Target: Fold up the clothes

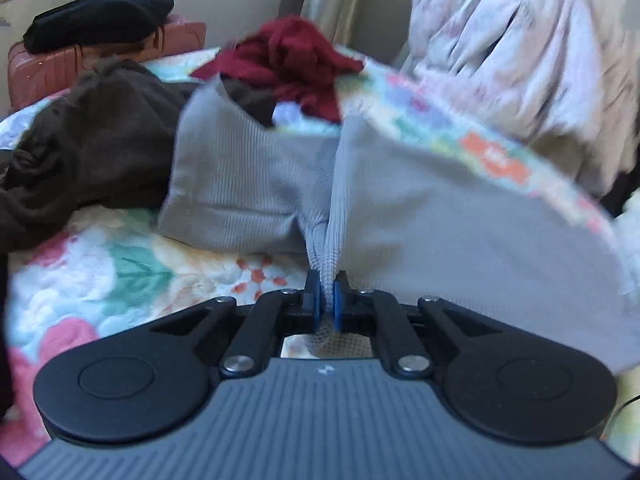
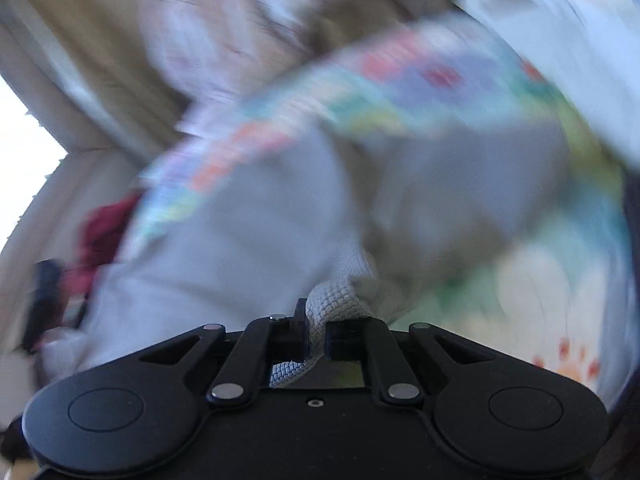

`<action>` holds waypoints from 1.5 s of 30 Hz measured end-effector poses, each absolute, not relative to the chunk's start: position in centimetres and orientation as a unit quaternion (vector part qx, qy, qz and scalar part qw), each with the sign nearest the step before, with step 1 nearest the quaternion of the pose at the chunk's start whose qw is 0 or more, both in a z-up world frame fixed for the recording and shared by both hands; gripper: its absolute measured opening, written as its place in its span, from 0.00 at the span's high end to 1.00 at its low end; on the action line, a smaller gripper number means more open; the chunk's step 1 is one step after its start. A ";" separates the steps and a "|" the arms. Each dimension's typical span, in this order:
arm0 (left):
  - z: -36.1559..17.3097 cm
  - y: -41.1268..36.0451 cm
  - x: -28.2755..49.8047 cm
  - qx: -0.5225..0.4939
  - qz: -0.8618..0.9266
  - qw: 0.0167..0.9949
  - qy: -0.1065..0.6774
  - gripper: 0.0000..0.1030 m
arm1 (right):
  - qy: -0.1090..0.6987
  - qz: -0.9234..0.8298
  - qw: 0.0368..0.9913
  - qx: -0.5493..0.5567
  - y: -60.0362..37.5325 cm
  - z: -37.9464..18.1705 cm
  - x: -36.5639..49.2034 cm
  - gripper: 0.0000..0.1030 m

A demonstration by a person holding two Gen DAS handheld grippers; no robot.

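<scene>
- Grey knit garment point(image 1: 248, 176) fills each frame's centre, above the floral bed point(image 1: 120, 272).
- I have the left gripper point(image 1: 327, 304) clamped on one bunched edge, the right gripper point(image 2: 316, 332) on another, so it hangs spread for folding.

Two tongs show, the left tongs point(image 1: 328, 300) and the right tongs point(image 2: 316, 336), one per view. Four garments can be counted: one grey garment point(image 1: 248, 176), one brown point(image 1: 100, 140), one red point(image 1: 288, 64), one black point(image 1: 100, 12). One pink suitcase point(image 1: 44, 72). One floral bedspread point(image 1: 100, 272).
</scene>
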State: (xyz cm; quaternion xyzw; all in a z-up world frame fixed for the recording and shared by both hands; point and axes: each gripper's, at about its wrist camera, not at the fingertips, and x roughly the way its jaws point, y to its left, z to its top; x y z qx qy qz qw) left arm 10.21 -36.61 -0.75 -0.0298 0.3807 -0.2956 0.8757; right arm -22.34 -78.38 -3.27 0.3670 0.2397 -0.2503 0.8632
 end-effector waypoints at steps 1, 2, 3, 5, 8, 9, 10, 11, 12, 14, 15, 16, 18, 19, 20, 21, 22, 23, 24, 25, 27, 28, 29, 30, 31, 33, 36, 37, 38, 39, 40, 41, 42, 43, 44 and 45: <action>-0.1 -36.4 9.3 -0.019 -0.295 0.876 0.380 0.95 | 0.246 -0.245 0.871 0.348 -78.0 -2.0 -22.8 0.93; 0.1 -36.2 8.5 -0.015 -0.296 0.873 0.387 0.95 | 0.260 -0.248 0.873 0.329 -77.7 -1.1 -23.2 0.93; -0.3 -36.0 8.1 -0.020 -0.296 0.865 0.405 0.95 | 0.279 -0.254 0.871 0.313 -77.4 -1.0 -23.2 0.93; -1.7 -36.0 7.5 -0.020 -0.291 0.850 0.439 0.95 | 0.325 -0.266 0.862 0.283 -76.9 -1.4 -23.0 0.93; -3.8 -37.1 7.0 0.028 -0.276 0.842 0.463 0.95 | 0.366 -0.279 0.837 0.297 -77.2 -4.4 -22.9 0.93; -3.5 -37.6 7.0 0.041 -0.277 0.845 0.456 0.94 | 0.371 -0.279 0.828 0.315 -77.5 -5.8 -23.0 0.93; -2.8 -37.9 6.9 0.051 -0.282 0.850 0.443 0.93 | 0.380 -0.285 0.819 0.321 -77.7 -6.6 -22.9 0.92; -1.8 -38.0 6.9 0.060 -0.287 0.855 0.428 0.92 | 0.392 -0.293 0.811 0.319 -77.6 -7.1 -22.8 0.89; -0.7 -37.8 7.1 0.066 -0.293 0.860 0.413 0.92 | 0.397 -0.306 0.809 0.307 -77.3 -6.8 -22.7 0.88; 1.6 -37.0 8.4 0.063 -0.302 0.868 0.388 0.88 | 0.396 -0.335 0.813 0.264 -76.1 -5.2 -22.7 0.70; 2.7 -36.6 9.2 0.061 -0.306 0.872 0.376 0.82 | 0.393 -0.353 0.816 0.235 -75.1 -4.1 -22.6 0.66; 3.6 -36.0 10.4 0.057 -0.306 0.876 0.369 0.71 | 0.388 -0.372 0.819 0.201 -73.8 -2.9 -22.3 0.65; 4.9 -34.9 13.2 0.057 -0.301 0.879 0.365 0.59 | 0.377 -0.410 0.820 0.132 -71.2 -0.4 -21.7 0.65; 5.2 -34.6 14.6 0.069 -0.301 0.877 0.367 0.58 | 0.367 -0.407 0.829 0.109 -69.6 0.5 -21.0 0.65; 5.3 -34.4 15.9 0.082 -0.302 0.875 0.370 0.57 | 0.356 -0.388 0.845 0.094 -67.9 1.2 -19.9 0.64; 5.2 -34.2 17.1 0.087 -0.301 0.873 0.374 0.55 | 0.345 -0.369 0.859 0.079 -66.2 1.9 -18.8 0.63; 4.9 -34.0 18.2 0.086 -0.299 0.872 0.378 0.55 | 0.333 -0.350 0.873 0.064 -64.5 2.6 -17.8 0.62; 4.5 -33.8 19.2 0.078 -0.291 0.874 0.382 0.57 | 0.324 -0.312 0.891 0.064 -62.8 2.9 -16.3 0.62; 4.0 -33.8 19.9 0.069 -0.284 0.877 0.382 0.60 | 0.321 -0.262 0.907 0.070 -61.1 2.8 -14.4 0.62; 3.4 -33.9 20.6 0.062 -0.280 0.880 0.379 0.61 | 0.320 -0.215 0.920 0.072 -59.4 2.5 -12.5 0.62; 2.5 -34.5 21.2 0.056 -0.291 0.879 0.373 0.61 | 0.326 -0.148 0.933 0.035 -55.5 1.8 -8.7 0.62; 2.0 -34.5 21.5 0.041 -0.310 0.872 0.377 0.60 | 0.329 -0.118 0.937 0.011 -53.4 1.4 -6.8 0.62; 1.4 -34.4 21.7 0.023 -0.332 0.862 0.383 0.59 | 0.330 -0.089 0.940 -0.010 -51.7 1.1 -5.2 0.62; 0.7 -34.4 22.0 0.010 -0.346 0.851 0.395 0.55 | 0.329 -0.060 0.942 -0.029 -50.1 0.8 -3.8 0.62; -0.1 -34.5 22.2 0.006 -0.348 0.845 0.405 0.55 | 0.329 -0.040 0.943 -0.029 -49.0 0.6 -2.7 0.62; -1.3 -34.5 22.3 0.016 -0.336 0.851 0.403 0.57 | 0.330 -0.013 0.944 0.001 -47.5 0.4 -1.0 0.62; -2.3 -35.0 22.4 0.035 -0.350 0.846 0.400 0.98 | 0.333 -0.003 0.942 0.041 -46.8 -0.5 0.9 0.62; -2.2 -34.9 22.3 0.026 -0.362 0.842 0.398 0.98 | 0.334 -0.003 0.941 0.052 -46.8 -0.8 1.5 0.62; -1.9 -34.5 22.0 0.013 -0.371 0.842 0.391 0.98 | 0.334 -0.002 0.941 0.058 -46.5 -1.1 2.1 0.62; -1.5 -34.0 21.8 -0.003 -0.377 0.844 0.380 0.98 | 0.334 0.000 0.941 0.061 -46.1 -1.4 2.7 0.62; -1.0 -33.3 21.5 -0.013 -0.375 0.849 0.372 0.98 | 0.334 0.003 0.941 0.057 -45.6 -1.8 3.5 0.62; -0.5 -32.5 21.3 -0.020 -0.368 0.855 0.364 0.98 | 0.333 0.006 0.942 0.049 -45.1 -2.1 4.3 0.62; -0.2 -31.6 21.2 -0.034 -0.364 0.858 0.361 0.98 | 0.333 0.010 0.942 0.040 -44.5 -2.3 5.1 0.62; 0.0 -30.8 21.3 -0.054 -0.363 0.856 0.364 0.98 | 0.334 0.015 0.942 0.030 -44.0 -2.5 5.8 0.62; 0.0 -29.9 21.4 -0.077 -0.363 0.851 0.370 0.98 | 0.336 0.017 0.942 0.021 -43.6 -2.5 6.3 0.61; -0.1 -29.4 21.6 -0.091 -0.365 0.846 0.377 0.98 | 0.337 0.016 0.941 0.013 -43.2 -2.6 6.8 0.61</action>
